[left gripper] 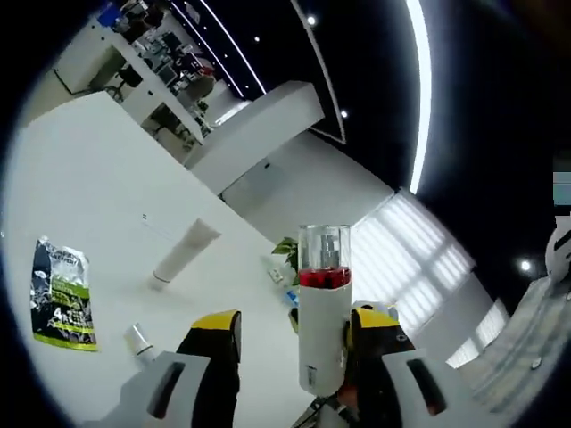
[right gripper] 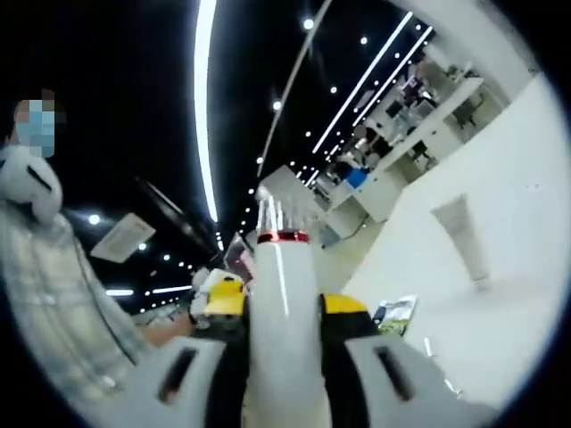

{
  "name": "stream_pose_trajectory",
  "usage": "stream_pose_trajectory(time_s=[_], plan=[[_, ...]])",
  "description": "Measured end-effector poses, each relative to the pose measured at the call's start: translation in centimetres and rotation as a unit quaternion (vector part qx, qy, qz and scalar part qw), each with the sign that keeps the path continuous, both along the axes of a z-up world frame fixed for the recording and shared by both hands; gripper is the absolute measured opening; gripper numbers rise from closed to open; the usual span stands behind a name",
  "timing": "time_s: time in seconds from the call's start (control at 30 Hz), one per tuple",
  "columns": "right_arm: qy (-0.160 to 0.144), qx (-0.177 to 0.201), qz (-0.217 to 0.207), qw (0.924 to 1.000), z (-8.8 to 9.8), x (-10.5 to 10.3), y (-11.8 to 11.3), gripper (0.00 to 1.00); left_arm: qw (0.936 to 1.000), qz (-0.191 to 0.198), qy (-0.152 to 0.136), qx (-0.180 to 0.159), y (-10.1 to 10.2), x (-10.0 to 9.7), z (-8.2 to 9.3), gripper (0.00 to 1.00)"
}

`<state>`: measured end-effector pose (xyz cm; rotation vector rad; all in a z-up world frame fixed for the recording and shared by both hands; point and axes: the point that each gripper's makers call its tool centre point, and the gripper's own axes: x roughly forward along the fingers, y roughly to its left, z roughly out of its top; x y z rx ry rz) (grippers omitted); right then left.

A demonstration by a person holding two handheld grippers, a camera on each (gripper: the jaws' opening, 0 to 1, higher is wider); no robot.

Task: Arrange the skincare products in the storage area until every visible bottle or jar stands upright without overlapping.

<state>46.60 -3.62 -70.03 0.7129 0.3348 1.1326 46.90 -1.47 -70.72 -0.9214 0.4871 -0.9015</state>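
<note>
A white bottle [left gripper: 322,334] with a red ring and a clear cap stands up between the jaws of my left gripper [left gripper: 294,332]. It rests against the right-hand jaw, and a wide gap separates it from the left-hand jaw, so this gripper is open. In the right gripper view a white bottle [right gripper: 284,294] of the same look fills the space between the jaws, and my right gripper [right gripper: 285,308] is shut on it. Both bottles are held high, against the ceiling. A white tube [left gripper: 186,252] [right gripper: 464,236] lies on the white table [left gripper: 98,196].
A green and black sachet [left gripper: 61,294] [right gripper: 394,314] lies flat on the table, with a small white capped item [left gripper: 138,339] near it. A person in a plaid shirt [right gripper: 62,294] stands close by. Desks and a potted plant [left gripper: 287,254] are farther off.
</note>
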Motion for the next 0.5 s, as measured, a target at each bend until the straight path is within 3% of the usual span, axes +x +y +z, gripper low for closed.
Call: stream_pose_trajectory(time_s=[0.17,0.27,0.43,0.5], plan=[[0.006,0.02,0.032,0.9993,0.4,-1.2,1.0,0.28,0.9984,-0.028,-0.029,-0.038,-0.6,-0.4,1.7,0.55],[0.012,0.034,0.052,0.998,0.6,-2.0,1.5,0.28,0.9972,-0.054,-0.037,-0.037,-1.1,-1.1,1.8,0.54],[0.017,0.041,0.088,0.9951,0.7,-3.1,2.7,0.28,0.9952,-0.078,-0.037,-0.046,-1.8,-1.7,1.5,0.49],[0.019,0.041,0.097,0.9943,0.4,-3.3,3.1,0.28,0.9944,-0.083,-0.037,-0.054,-1.8,-1.9,1.6,0.39]])
